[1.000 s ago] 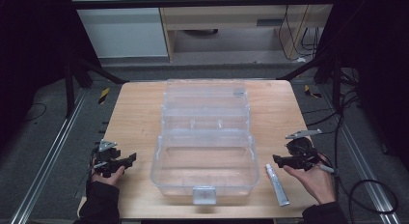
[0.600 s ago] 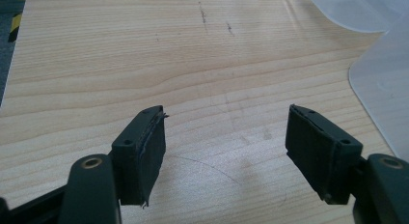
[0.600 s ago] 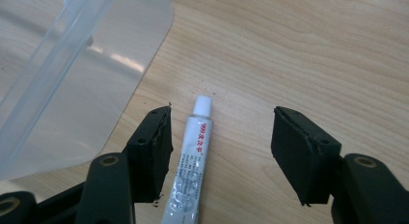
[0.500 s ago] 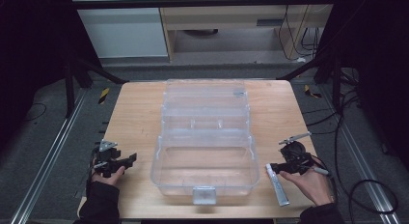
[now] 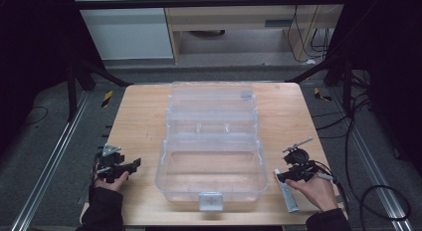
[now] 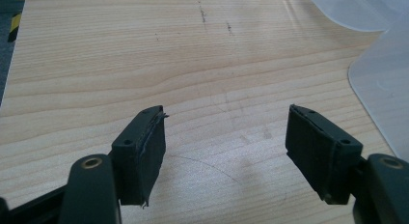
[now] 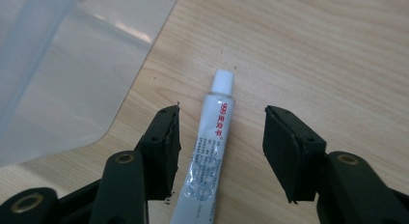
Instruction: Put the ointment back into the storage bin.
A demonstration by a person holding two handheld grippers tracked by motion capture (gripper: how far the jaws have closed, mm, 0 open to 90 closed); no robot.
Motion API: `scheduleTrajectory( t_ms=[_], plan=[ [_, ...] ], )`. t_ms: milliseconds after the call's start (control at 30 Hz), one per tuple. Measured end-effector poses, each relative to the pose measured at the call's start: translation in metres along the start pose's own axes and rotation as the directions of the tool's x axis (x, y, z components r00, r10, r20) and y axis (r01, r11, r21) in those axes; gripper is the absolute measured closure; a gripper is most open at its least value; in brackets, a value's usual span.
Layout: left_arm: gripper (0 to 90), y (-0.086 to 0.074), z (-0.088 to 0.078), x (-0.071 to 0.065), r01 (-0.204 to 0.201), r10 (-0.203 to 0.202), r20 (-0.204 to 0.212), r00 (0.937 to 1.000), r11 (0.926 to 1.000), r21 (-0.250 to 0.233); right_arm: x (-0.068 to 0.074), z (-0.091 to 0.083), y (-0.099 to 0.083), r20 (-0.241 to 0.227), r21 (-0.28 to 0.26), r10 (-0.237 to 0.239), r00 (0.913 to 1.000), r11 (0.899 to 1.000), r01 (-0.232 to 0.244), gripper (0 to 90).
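A white tube with red print [image 7: 212,132] lies on the wooden table [image 5: 139,121], right of a clear plastic box [image 5: 211,161]. In the high view the tube [image 5: 288,197] is near the table's front right edge. My right gripper [image 7: 221,113] straddles the tube. Its jaws have just been closing, and a gap still shows between the right pad and the tube, so it is open. In the high view the right gripper [image 5: 281,177] sits over the tube's top end. My left gripper [image 6: 224,113] stands open over bare wood, left of the box [image 5: 135,164].
The clear box's lid [image 5: 211,99] lies open towards the back. A clear corner of the box [image 6: 386,89] is to the right of the left gripper. Dark frame legs and cables [image 5: 363,131] surround the table. A cabinet [image 5: 234,22] stands behind.
My right gripper has come down and forward over the tube, and its jaws stand closer together. The left gripper has stayed in place.
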State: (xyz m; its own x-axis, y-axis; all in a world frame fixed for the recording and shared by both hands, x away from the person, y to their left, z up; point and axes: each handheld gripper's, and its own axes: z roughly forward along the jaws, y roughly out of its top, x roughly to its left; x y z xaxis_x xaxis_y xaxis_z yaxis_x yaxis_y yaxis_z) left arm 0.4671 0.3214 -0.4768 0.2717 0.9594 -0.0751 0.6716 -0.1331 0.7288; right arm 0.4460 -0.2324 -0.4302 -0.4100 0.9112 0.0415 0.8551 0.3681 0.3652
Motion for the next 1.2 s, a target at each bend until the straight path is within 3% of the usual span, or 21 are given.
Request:
scheduleTrajectory(
  t_ms=[767, 1200],
  plan=[
    [30.3, 0.000, 0.001, 0.000, -0.001, 0.001, 0.000, 1.0000, 1.0000, 0.003, 0.001, 0.027, -0.002, -0.033, 0.108, -0.021, 0.9993, 0.994, 0.024, 62.4],
    [30.3, 0.000, 0.001, 0.000, -0.002, 0.002, 0.002, 1.0000, 1.0000, 0.009, 0.003, 0.036, 0.001, -0.035, 0.156, -0.065, 0.9973, 0.985, 0.070, 69.1]
  ],
)
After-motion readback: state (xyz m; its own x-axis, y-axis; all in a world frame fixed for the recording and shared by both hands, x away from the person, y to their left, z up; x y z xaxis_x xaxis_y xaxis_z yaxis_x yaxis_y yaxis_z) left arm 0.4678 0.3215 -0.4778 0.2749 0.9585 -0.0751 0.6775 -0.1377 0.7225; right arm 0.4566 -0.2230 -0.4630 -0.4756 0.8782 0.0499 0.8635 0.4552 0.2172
